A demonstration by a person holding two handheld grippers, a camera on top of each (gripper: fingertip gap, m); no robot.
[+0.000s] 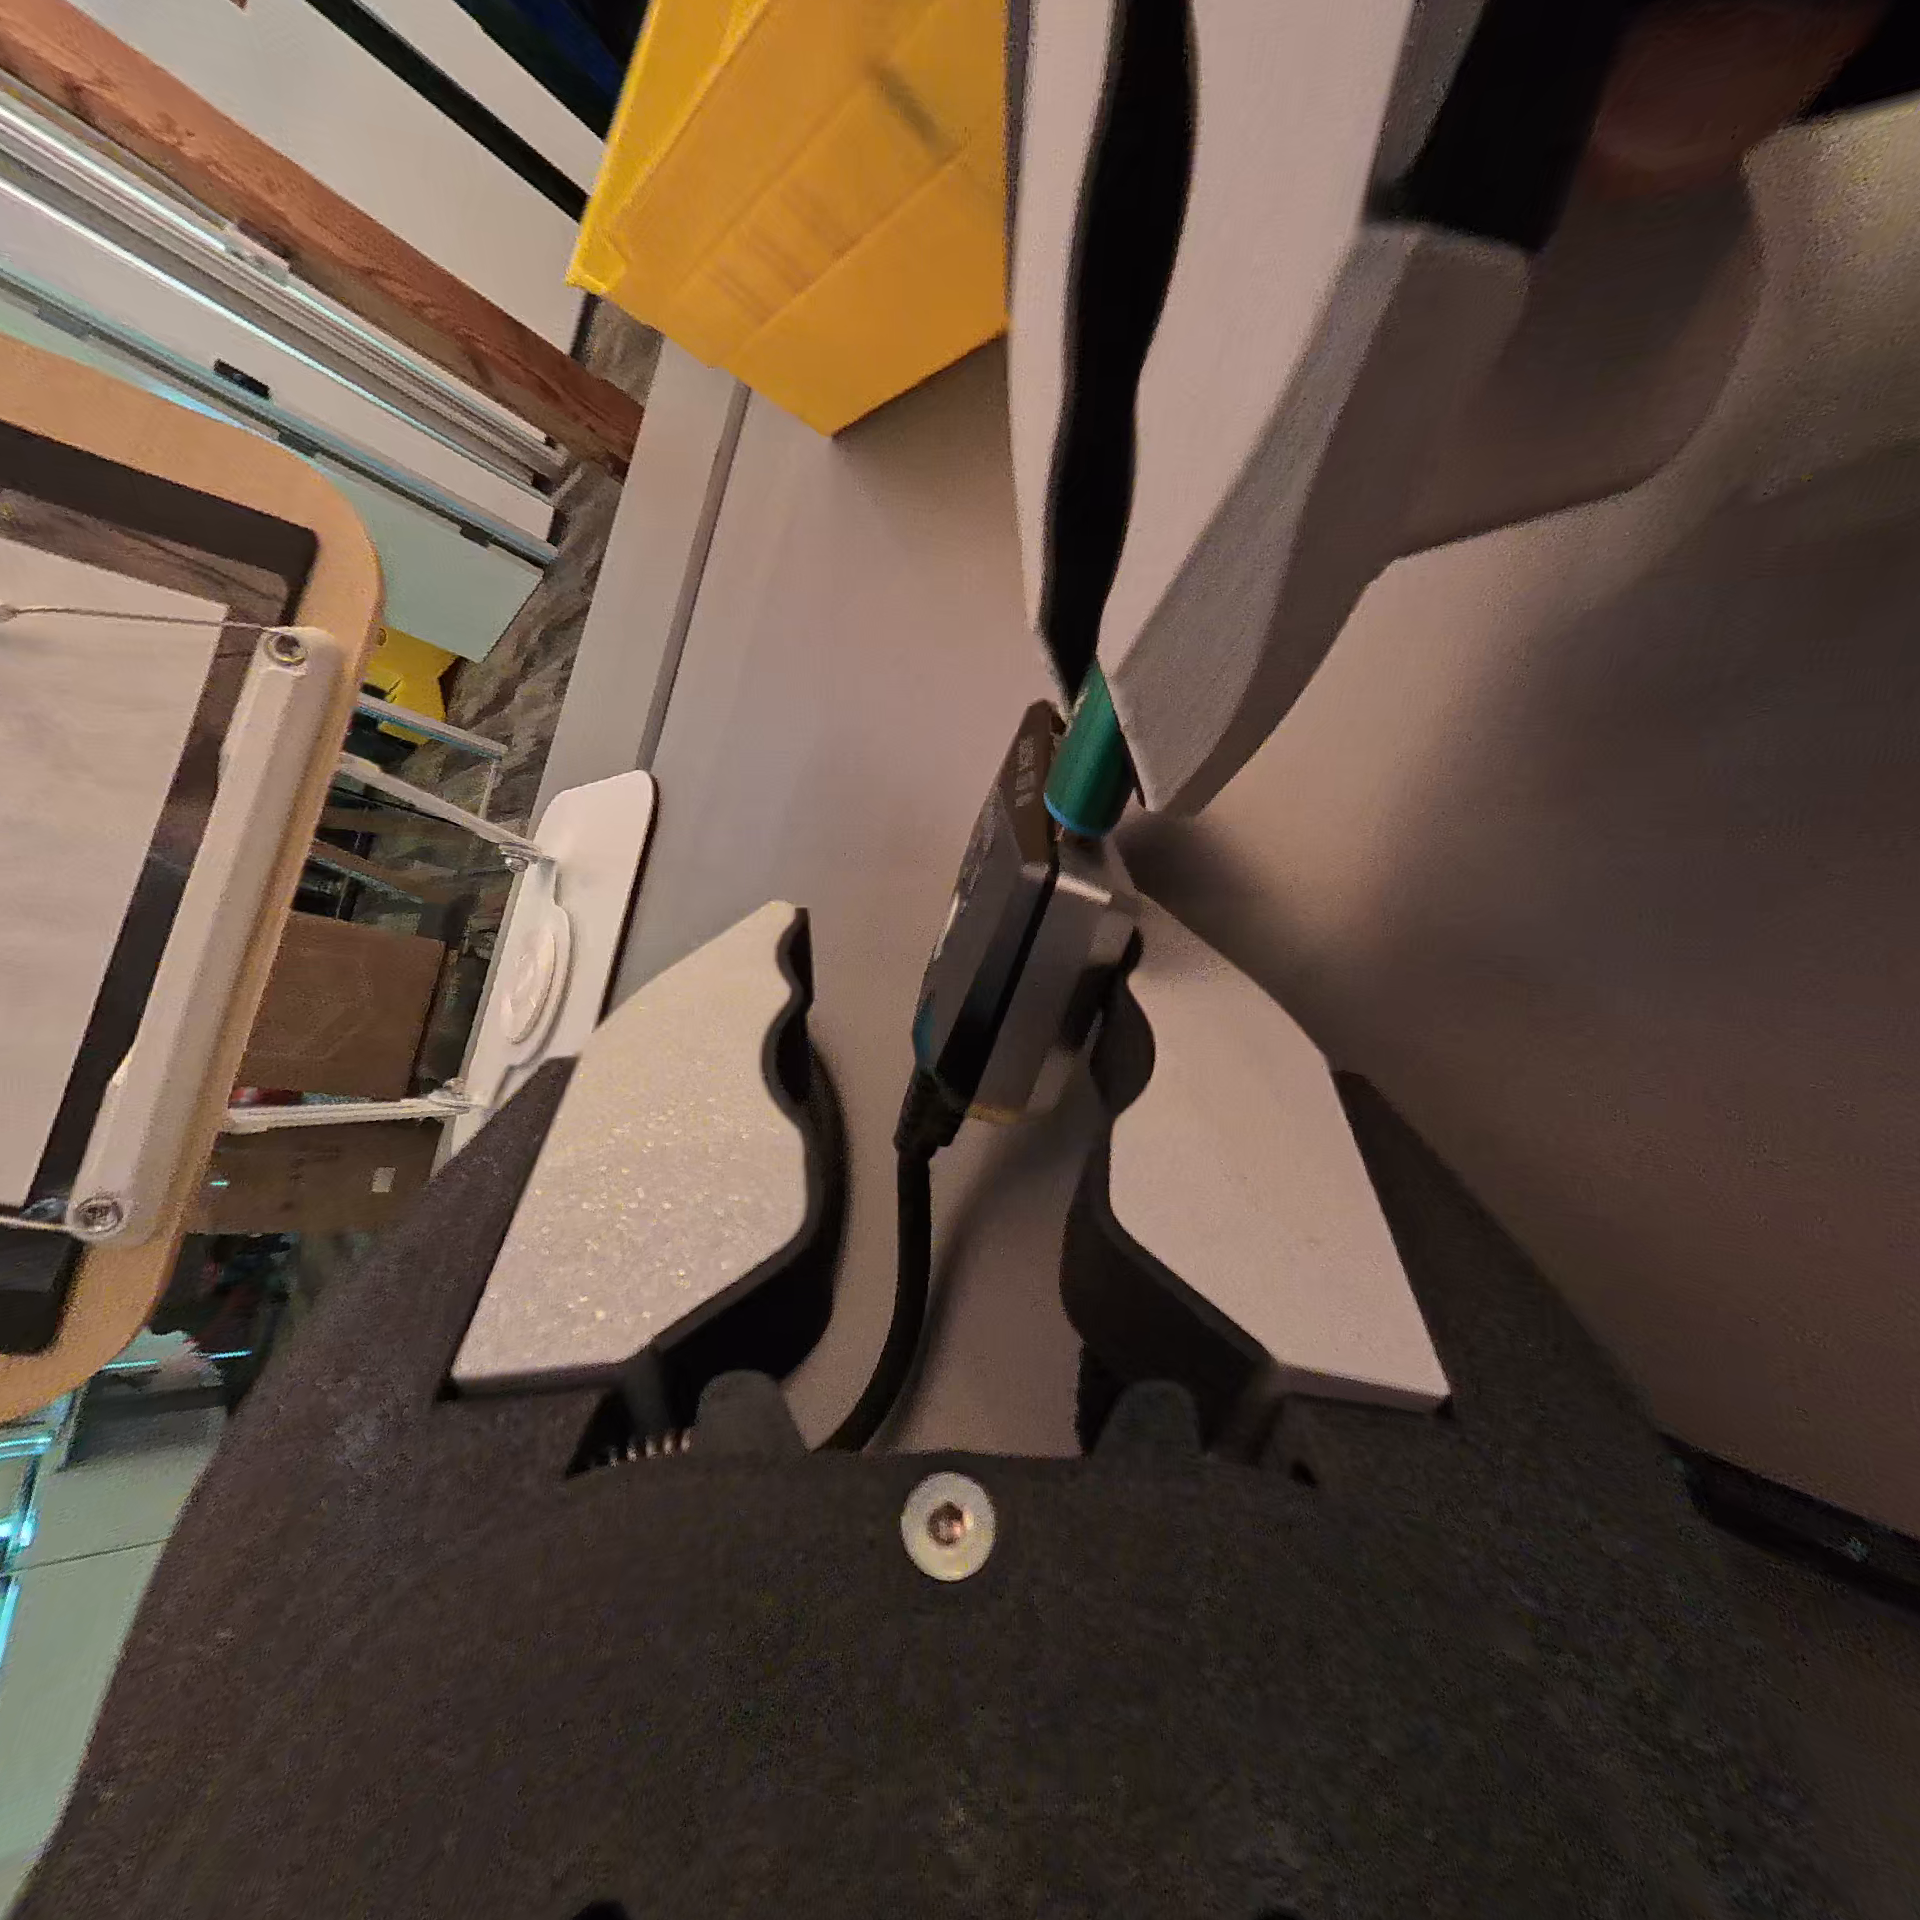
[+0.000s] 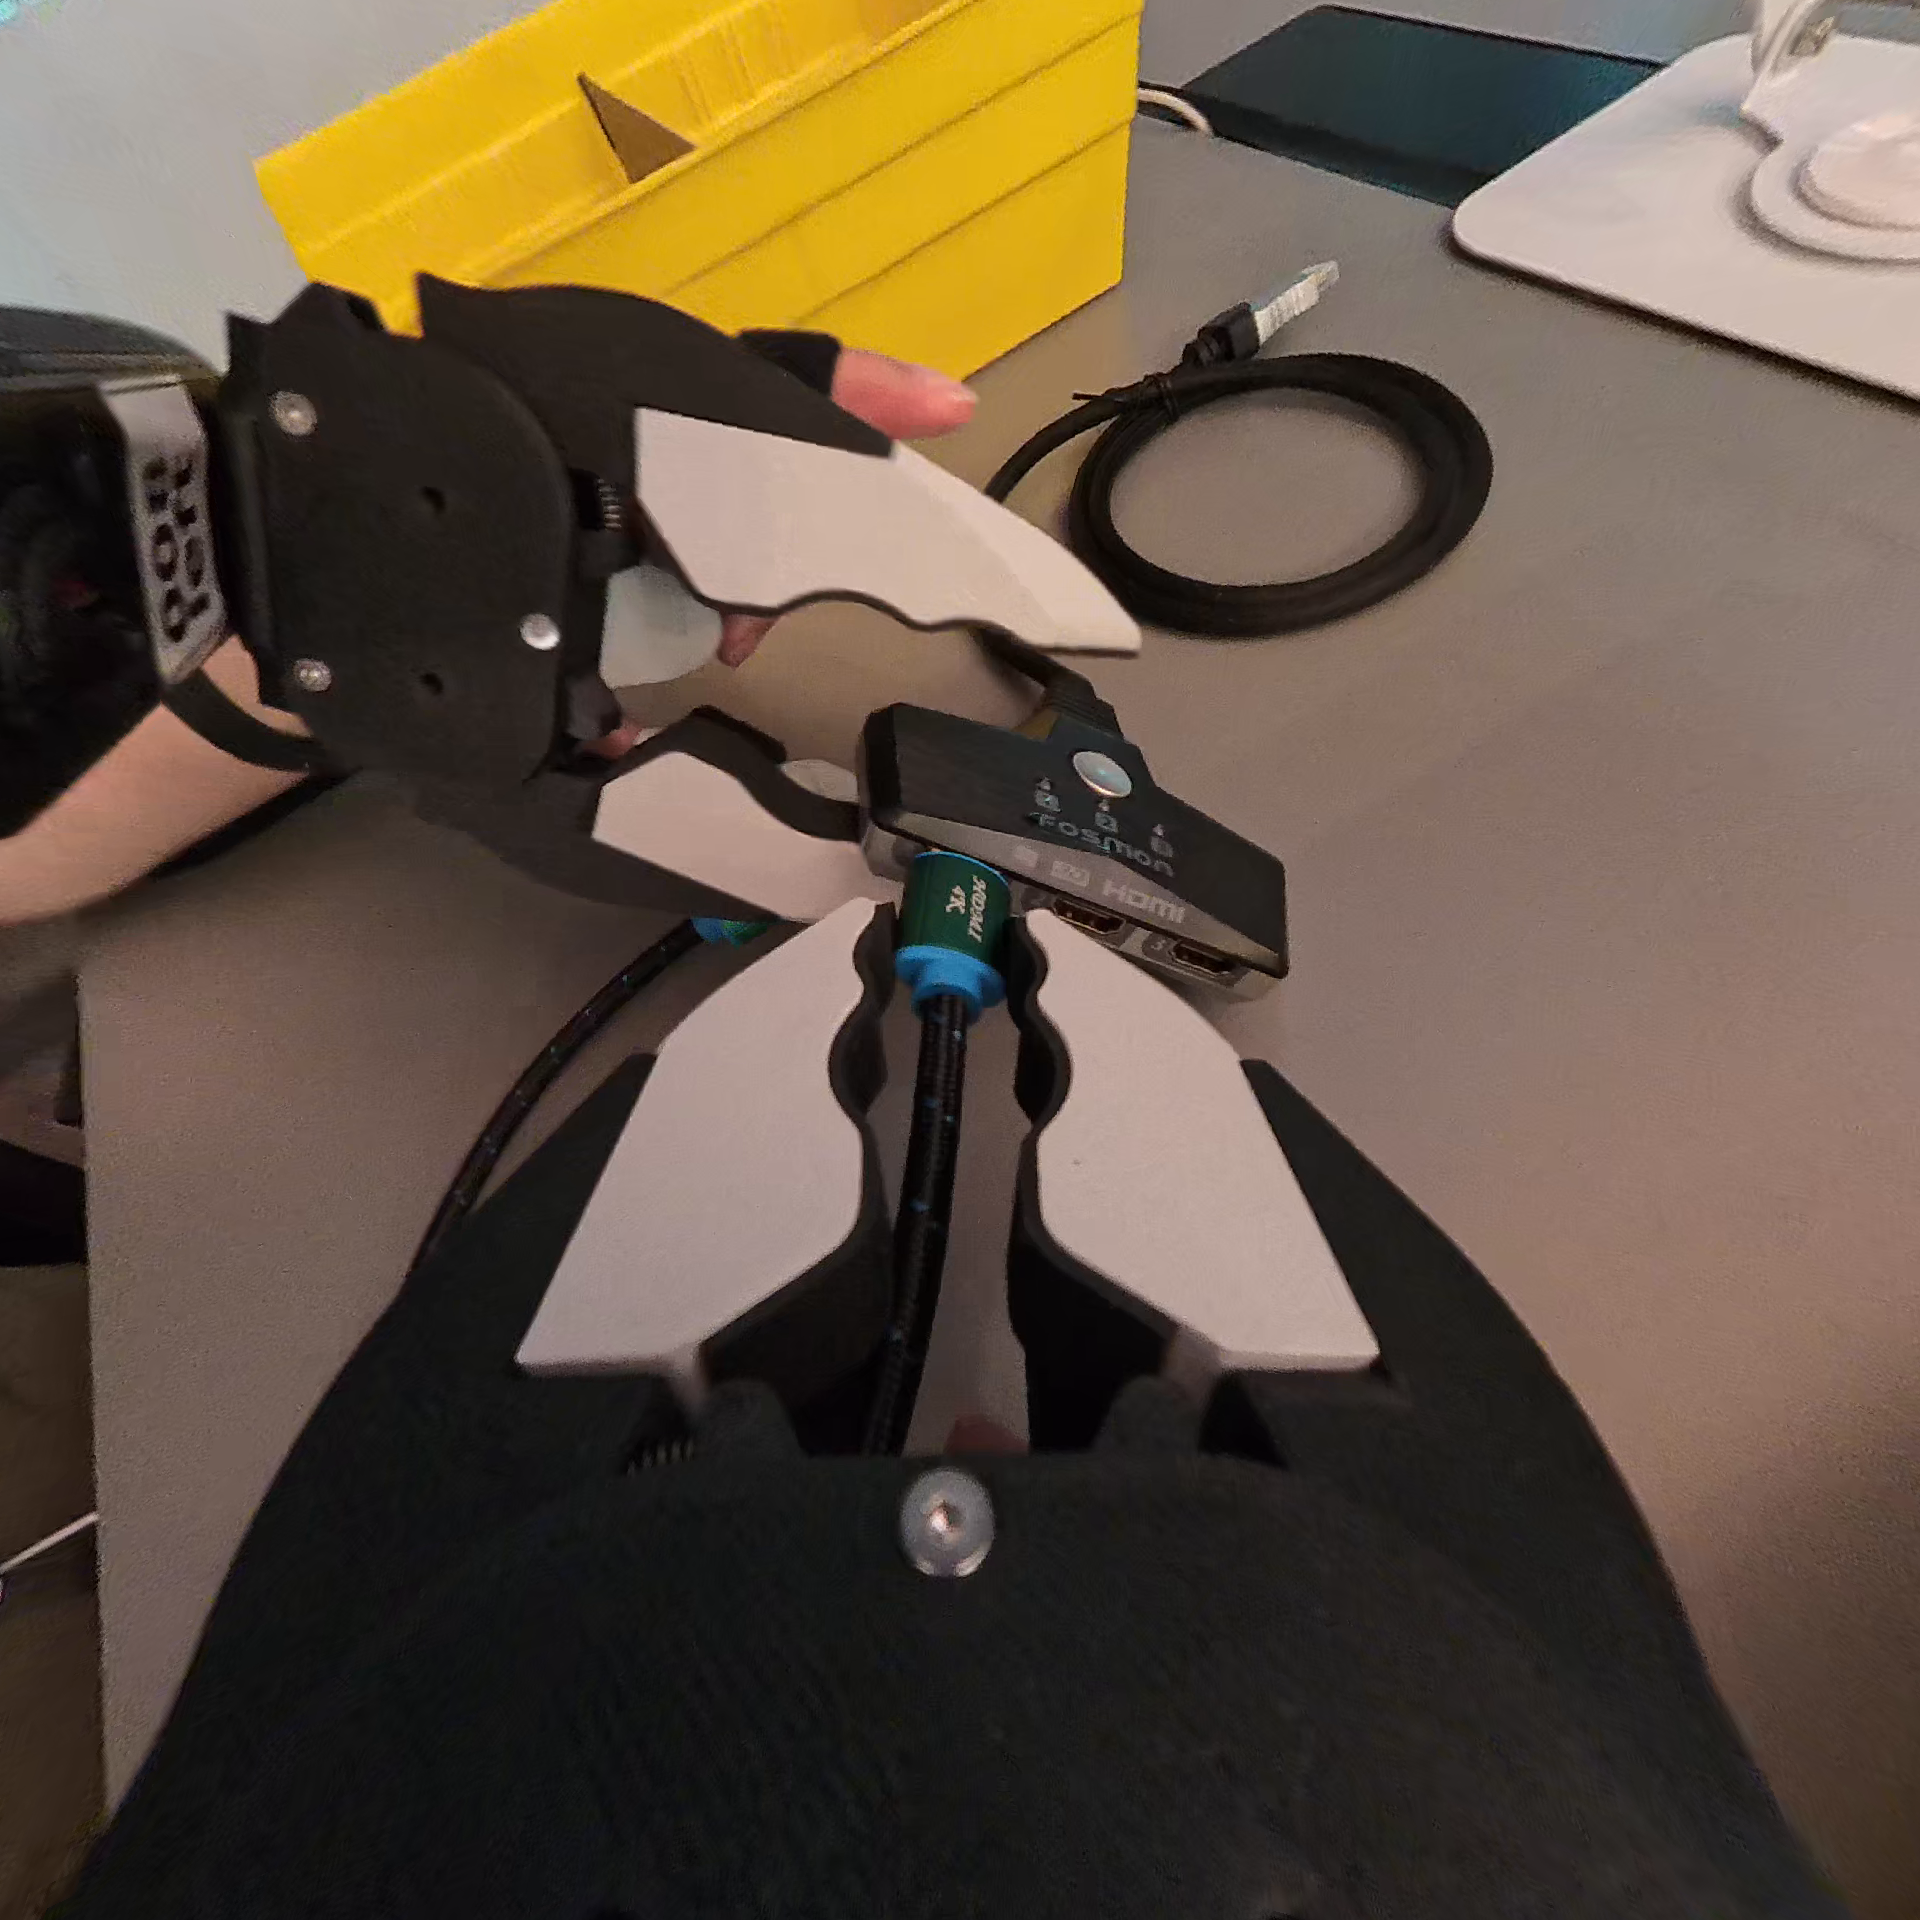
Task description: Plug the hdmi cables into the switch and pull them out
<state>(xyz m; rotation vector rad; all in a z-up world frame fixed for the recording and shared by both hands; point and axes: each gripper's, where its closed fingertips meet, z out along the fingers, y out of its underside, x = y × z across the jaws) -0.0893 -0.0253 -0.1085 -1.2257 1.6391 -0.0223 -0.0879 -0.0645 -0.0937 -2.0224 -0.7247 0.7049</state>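
1. The grey table (image 2: 1558, 935) carries everything, which lets the switch lie flat and be braced instead of lifted.
2. The yellow bin (image 2: 831, 187) sits at the far left edge, well apart from the work, so it plays no part at this moment.
3. A white base plate (image 2: 1662, 208) lies at the far right, also out of the way.
4. The left gripper (image 2: 997, 779) comes in from the left with its jaws apart, one finger above and one beside the switch's left end. They look as if they bracket the body to steady it against a push or pull; whether they actually touch it I cannot tell.
5. The right gripper (image 2: 951, 935) reaches from the near side, its jaws closed in on the green plug, because the plug has to be driven straight along the port's axis.
6. A spare black cable (image 2: 1278, 488) lies coiled on the far side, its bare connector pointing away; it appears to be waiting its turn.
7. The switch (image 2: 1070, 831) rests flat at the middle of the table, ports facing near, with two of them on the right showing empty.
8. The green plug (image 2: 951, 904) meets the leftmost port; how deep it sits is hidden. Its braided cable (image 2: 925, 1195) trails back between the right gripper's fingers.
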